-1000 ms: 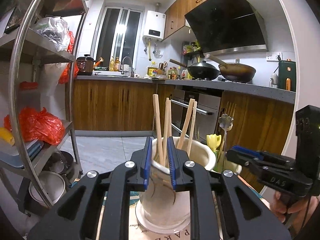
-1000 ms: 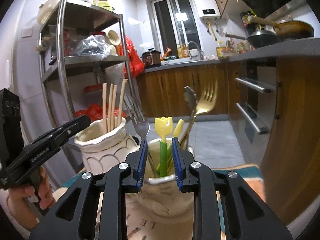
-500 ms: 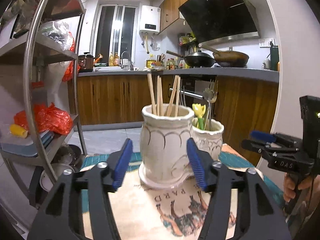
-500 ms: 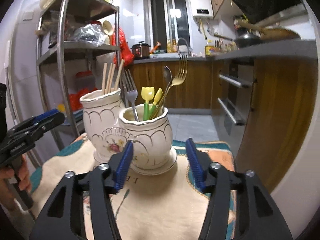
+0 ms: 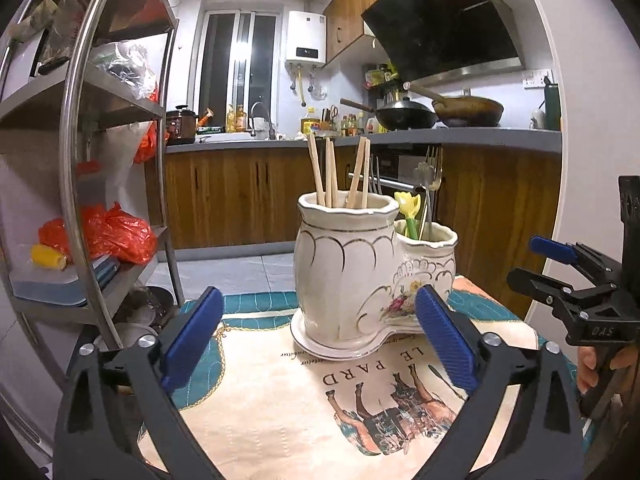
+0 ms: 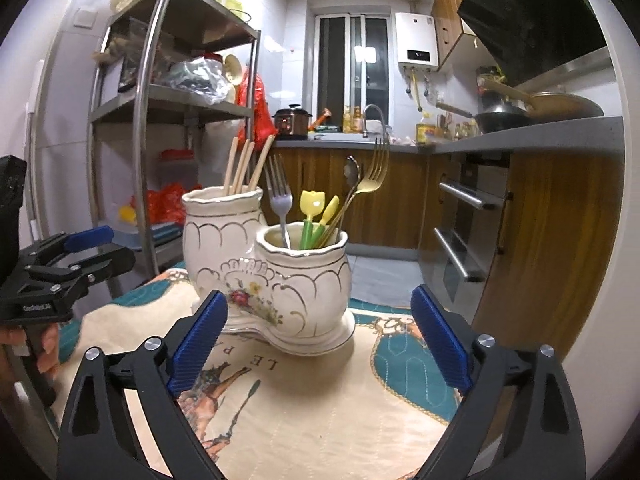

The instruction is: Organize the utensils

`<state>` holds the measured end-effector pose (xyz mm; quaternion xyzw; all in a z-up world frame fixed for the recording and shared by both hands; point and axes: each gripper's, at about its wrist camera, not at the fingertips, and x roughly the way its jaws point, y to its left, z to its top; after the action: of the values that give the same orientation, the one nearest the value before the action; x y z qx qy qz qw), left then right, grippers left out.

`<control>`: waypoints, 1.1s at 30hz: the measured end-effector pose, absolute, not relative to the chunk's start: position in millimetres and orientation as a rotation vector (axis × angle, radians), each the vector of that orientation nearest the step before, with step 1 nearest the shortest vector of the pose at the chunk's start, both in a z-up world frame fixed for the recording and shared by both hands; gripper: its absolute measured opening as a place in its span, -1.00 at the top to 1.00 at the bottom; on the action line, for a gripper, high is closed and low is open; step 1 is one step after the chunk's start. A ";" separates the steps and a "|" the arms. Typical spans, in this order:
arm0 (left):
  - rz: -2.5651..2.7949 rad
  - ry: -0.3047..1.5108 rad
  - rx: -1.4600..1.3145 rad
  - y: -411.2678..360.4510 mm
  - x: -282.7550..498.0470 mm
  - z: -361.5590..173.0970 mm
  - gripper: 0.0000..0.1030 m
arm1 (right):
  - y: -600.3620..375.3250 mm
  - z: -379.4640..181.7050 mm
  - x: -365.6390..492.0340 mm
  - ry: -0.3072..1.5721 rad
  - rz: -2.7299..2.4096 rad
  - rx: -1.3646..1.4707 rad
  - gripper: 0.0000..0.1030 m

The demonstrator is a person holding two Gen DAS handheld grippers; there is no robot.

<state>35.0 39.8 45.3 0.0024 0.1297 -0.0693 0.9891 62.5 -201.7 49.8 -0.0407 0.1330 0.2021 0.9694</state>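
With my left gripper [image 5: 316, 336] and right gripper [image 6: 320, 334] just spread wide and empty, near the two-pot holder [image 5: 360, 272] on the cloth [image 5: 280, 400], I risk nudging it and toppling chopsticks [image 5: 340, 172] or forks [image 6: 280, 200].

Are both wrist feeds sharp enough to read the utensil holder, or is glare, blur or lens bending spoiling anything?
Left wrist: holder sharp, window blown out, shelf post bowed by the fisheye. Right wrist: forks and chopsticks crisp, dim warm light, soft shadow on the cloth.
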 end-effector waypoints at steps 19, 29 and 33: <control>-0.138 0.265 0.025 36.5 36.1 44.4 -0.89 | -202.6 50.0 64.2 0.272 0.413 -0.067 -0.86; -0.137 0.264 0.027 36.7 35.8 44.5 -0.89 | -202.4 50.0 63.5 0.271 0.414 -0.069 -0.87; -0.137 0.264 0.027 36.7 35.6 44.4 -0.89 | -202.3 50.0 63.5 0.271 0.413 -0.069 -0.87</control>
<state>35.6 36.7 44.4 0.0133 0.1316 -0.0680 0.9889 63.5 -202.3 50.0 -0.0341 0.1343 0.2046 0.9690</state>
